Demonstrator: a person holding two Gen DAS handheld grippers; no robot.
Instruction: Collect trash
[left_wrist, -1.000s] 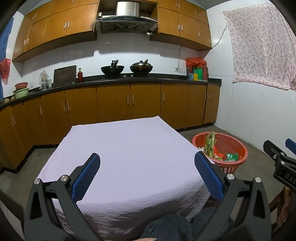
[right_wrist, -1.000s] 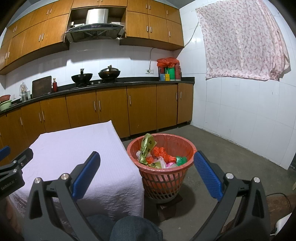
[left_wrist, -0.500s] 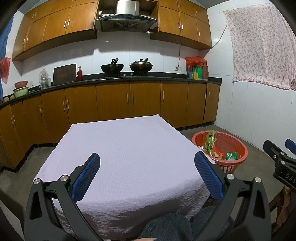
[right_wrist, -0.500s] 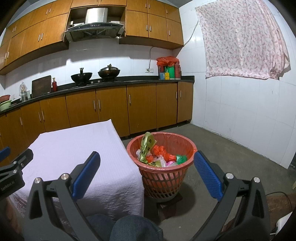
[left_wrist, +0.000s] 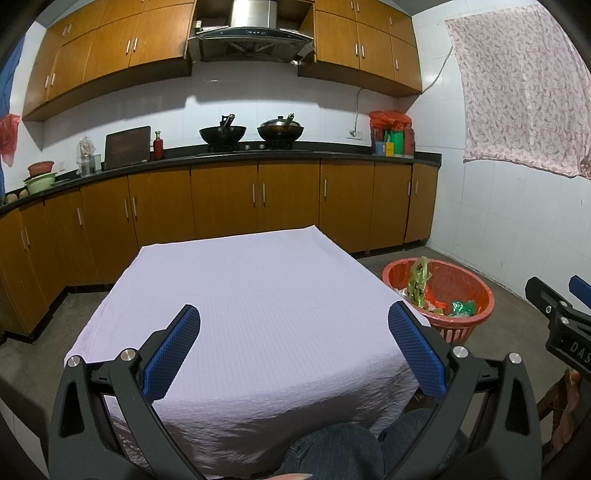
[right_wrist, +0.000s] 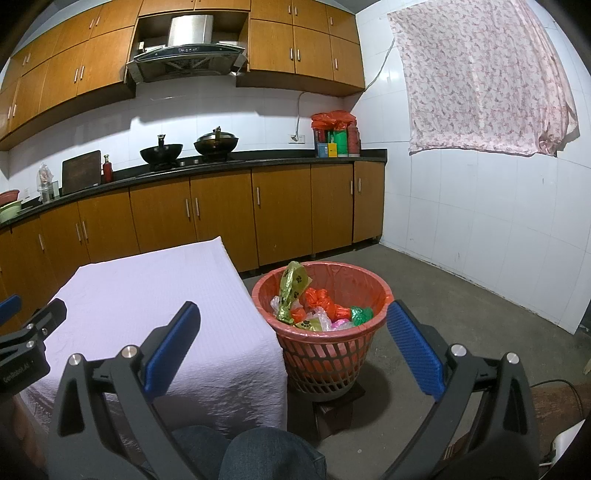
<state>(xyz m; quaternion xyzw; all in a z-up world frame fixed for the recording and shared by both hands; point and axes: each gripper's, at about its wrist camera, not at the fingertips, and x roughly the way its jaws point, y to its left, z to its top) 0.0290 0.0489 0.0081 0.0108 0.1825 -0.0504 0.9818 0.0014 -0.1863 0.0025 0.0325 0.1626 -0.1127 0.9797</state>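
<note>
Orange plastic, the basket (right_wrist: 325, 332) stands on the floor just beside the table's right edge, lined with a red bag and holding the trash (right_wrist: 317, 308): a yellow-green wrapper with black paw prints standing up at the left, crumpled orange bags in the middle, a green scrap at the right, some clear and pink bits underneath. It seems to rest on a small dark block. From the left camera the same basket (left_wrist: 461, 295) shows past the table's corner. The right gripper (right_wrist: 291, 343) hangs above the gap between table and basket, jaws spread wide with nothing between the blue pads. The left gripper (left_wrist: 293, 349) is held over the near part of the table (left_wrist: 251, 295), jaws likewise wide apart and holding nothing. A pale lilac cloth covers the table and drapes over its edges. Behind run brown cabinets (left_wrist: 221, 199) under a dark counter, with two woks (left_wrist: 251, 131) on the stove, and a flowered curtain (right_wrist: 480, 77) hangs on the tiled right wall.
</note>
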